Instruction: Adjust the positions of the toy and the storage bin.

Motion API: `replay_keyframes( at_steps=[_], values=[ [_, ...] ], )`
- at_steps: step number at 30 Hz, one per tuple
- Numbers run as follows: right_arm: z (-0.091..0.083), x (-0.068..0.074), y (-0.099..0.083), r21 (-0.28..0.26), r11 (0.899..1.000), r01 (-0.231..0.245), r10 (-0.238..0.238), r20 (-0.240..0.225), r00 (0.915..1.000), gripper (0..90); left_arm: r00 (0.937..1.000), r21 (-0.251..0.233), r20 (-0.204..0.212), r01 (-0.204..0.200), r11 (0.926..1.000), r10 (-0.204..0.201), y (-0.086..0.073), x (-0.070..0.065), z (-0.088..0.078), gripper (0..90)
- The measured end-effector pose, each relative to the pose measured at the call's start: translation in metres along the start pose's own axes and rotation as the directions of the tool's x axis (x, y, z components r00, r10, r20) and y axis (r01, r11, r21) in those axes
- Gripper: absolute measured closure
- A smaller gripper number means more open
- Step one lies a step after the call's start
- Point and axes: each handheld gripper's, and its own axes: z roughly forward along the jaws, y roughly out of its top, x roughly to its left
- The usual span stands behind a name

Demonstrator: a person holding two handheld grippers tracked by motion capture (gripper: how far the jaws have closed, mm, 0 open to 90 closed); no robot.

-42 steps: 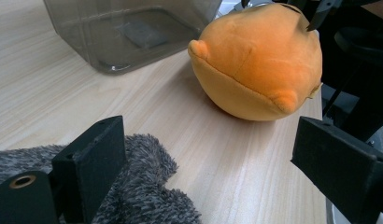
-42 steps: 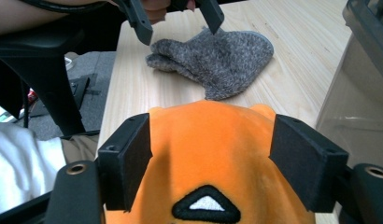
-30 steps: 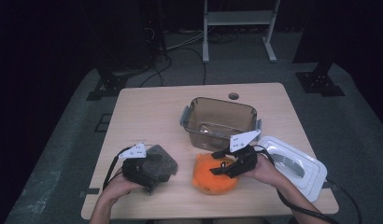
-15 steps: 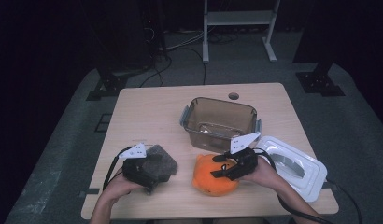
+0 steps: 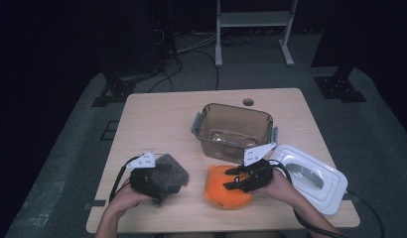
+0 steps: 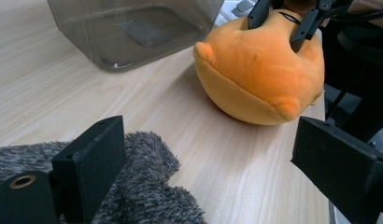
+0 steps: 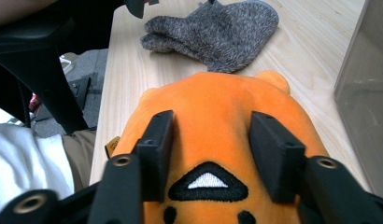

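The orange plush toy lies between the 2 fingers of the right gripper, whose jaws have just been closing and now pinch its top, so a lift looks near. The left gripper stays open over the grey cloth, unmoved since before.

My hand-held grippers are matte black, each topped by a grey three-cornered plate, trailing black cables.

On the worktop, the plush toy lies just in front of the container; the cloth front-left, the lid front-right of it.
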Motion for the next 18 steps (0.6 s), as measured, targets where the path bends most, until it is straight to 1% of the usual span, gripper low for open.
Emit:
replay_keyframes(
  at_steps=[4,7,11,12,14,15,17,18],
  values=[
    [0.0000,0.0008,0.0005,0.007,1.000,-0.006,0.006,-0.006,1.0000,58.5,1.0000,0.001,0.000,-0.001,1.0000,0.001,0.0000,0.0002,0.0001,9.1],
    [-0.0001,0.0028,0.0016,0.013,1.000,0.006,-0.006,-0.003,1.0000,61.5,1.0000,-0.001,-0.002,0.002,1.0000,-0.002,0.0000,0.0002,-0.0003,9.0],
    [-0.0010,0.0044,0.0033,0.007,1.000,0.017,-0.017,-0.008,0.9998,65.8,1.0000,-0.001,-0.001,0.002,1.0000,-0.002,-0.0002,0.0004,-0.0003,9.0],
    [-0.0015,0.0046,0.0039,0.000,1.000,0.015,-0.015,-0.017,0.9997,67.3,1.0000,-0.001,-0.002,0.002,1.0000,-0.002,-0.0003,0.0005,-0.0001,9.1],
    [-0.0018,0.0055,0.0054,-0.001,1.000,0.026,-0.026,-0.019,0.9995,68.5,1.0000,0.000,-0.001,0.002,1.0000,-0.002,-0.0004,0.0005,-0.0002,9.0],
    [-0.0024,0.0051,0.0063,-0.006,1.000,0.020,-0.020,-0.028,0.9994,68.9,1.0000,0.000,-0.001,0.002,1.0000,-0.002,-0.0004,0.0005,-0.0003,9.0],
    [-0.0029,0.0050,0.0076,-0.005,1.000,0.023,-0.023,-0.033,0.9992,70.0,1.0000,0.001,-0.001,0.002,1.0000,-0.002,-0.0006,0.0011,-0.0010,9.0],
    [-0.0034,0.0049,0.0084,-0.009,1.000,0.020,-0.021,-0.044,0.9988,70.7,1.0000,0.001,-0.001,0.002,1.0000,-0.002,-0.0007,0.0011,-0.0014,9.0]
  ],
)
